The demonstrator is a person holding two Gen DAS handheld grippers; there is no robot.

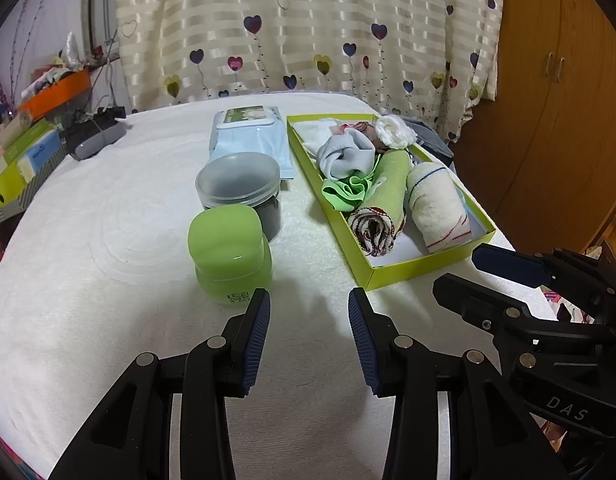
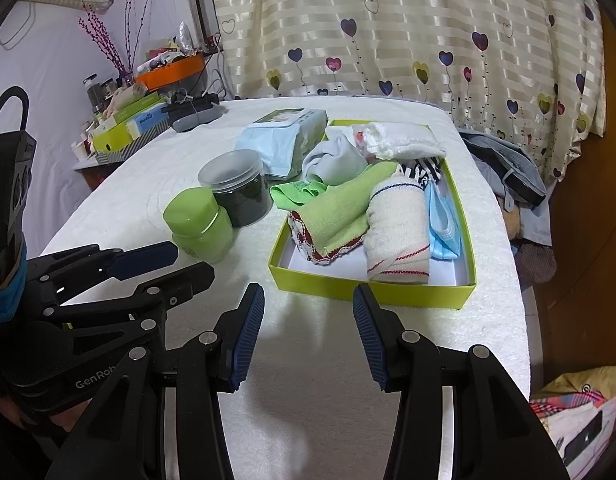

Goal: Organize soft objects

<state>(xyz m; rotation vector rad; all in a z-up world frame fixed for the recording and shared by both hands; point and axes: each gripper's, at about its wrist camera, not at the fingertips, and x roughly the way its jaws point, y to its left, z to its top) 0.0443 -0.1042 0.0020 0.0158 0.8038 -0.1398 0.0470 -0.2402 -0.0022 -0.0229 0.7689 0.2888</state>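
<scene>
Nearest, the left gripper (image 1: 309,300) hangs over the white textured table cover (image 1: 108,260), its blue ribbed pads spread apart with nothing between them. The right gripper (image 2: 308,294) is beside it, also parted and empty, its tips just short of the near wall of the lime-green shallow cardboard box (image 2: 371,290). In each wrist view the other gripper shows at the edge, black with a dark blue pad.

Just beyond the left gripper's left finger stands a lime-green plastic jar with a rounded lid (image 1: 228,252). Behind it, touching or nearly so, is a dark jar with a clear plastic lid (image 1: 240,184).

The soft objects lie inside the green box, to the right of the jars. At the near end sit two rolls side by side: a green rolled cloth with a red-and-white trimmed edge (image 2: 335,216) and a cream rolled towel with red and blue stripes (image 2: 397,236). A light blue face mask (image 2: 443,220) is wedged between the cream towel and the right wall. A bright green thin fabric piece (image 2: 296,194) droops over the left wall. Further in lie a pale grey-blue bunched cloth (image 2: 333,160), a black-and-white striped item (image 2: 425,168) and a white crumpled fabric bundle (image 2: 399,140).

Beyond the jars a pale blue pack of wet wipes (image 1: 250,136) lies flat, beside the box's far left corner. Behind the table hangs a cream striped curtain with heart prints (image 1: 308,28).
</scene>
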